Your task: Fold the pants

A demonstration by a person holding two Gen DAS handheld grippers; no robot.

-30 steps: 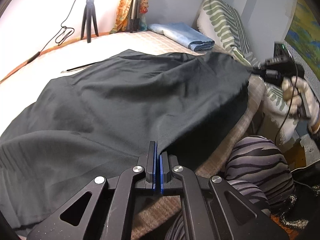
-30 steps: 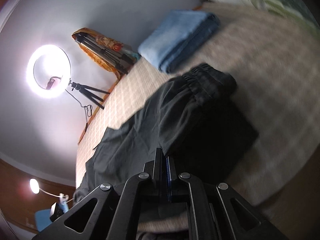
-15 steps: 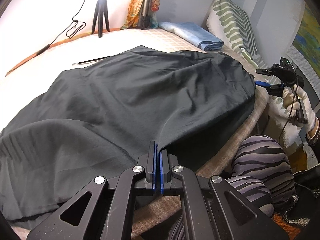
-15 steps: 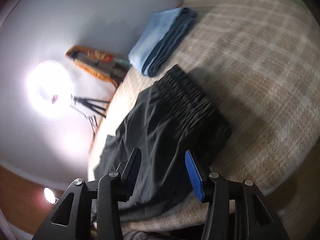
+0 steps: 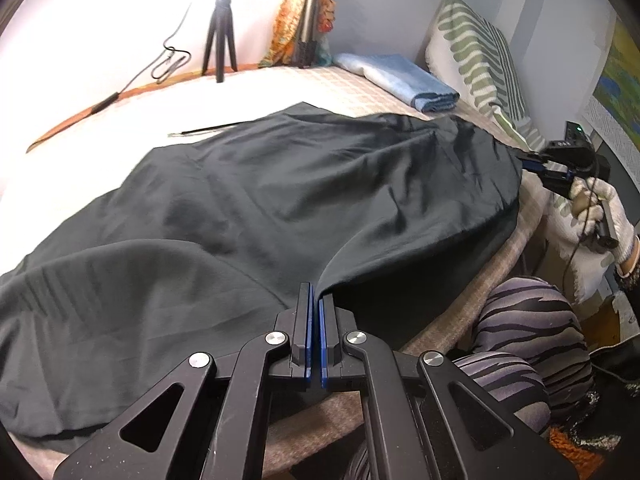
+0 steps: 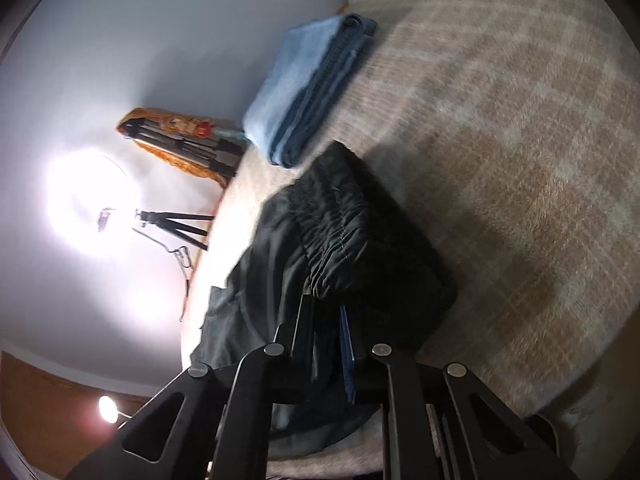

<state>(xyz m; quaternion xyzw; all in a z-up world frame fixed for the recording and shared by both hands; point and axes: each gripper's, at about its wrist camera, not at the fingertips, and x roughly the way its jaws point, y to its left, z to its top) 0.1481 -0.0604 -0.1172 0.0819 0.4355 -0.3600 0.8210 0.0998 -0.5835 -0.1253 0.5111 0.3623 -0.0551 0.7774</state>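
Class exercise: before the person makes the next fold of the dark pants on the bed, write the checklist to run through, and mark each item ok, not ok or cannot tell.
1. Left gripper pinches the pants edge: ok.
2. Right gripper, whose jaws have just been closing, holds the waistband end: ok, cloth sits between the pads.
3. Pants lie smooth: not ok, wrinkled.
4. Folded blue cloth is apart from the pants: ok.
5. Bed beside the waistband is bare: ok.
6. Far pant leg ends aligned: cannot tell.
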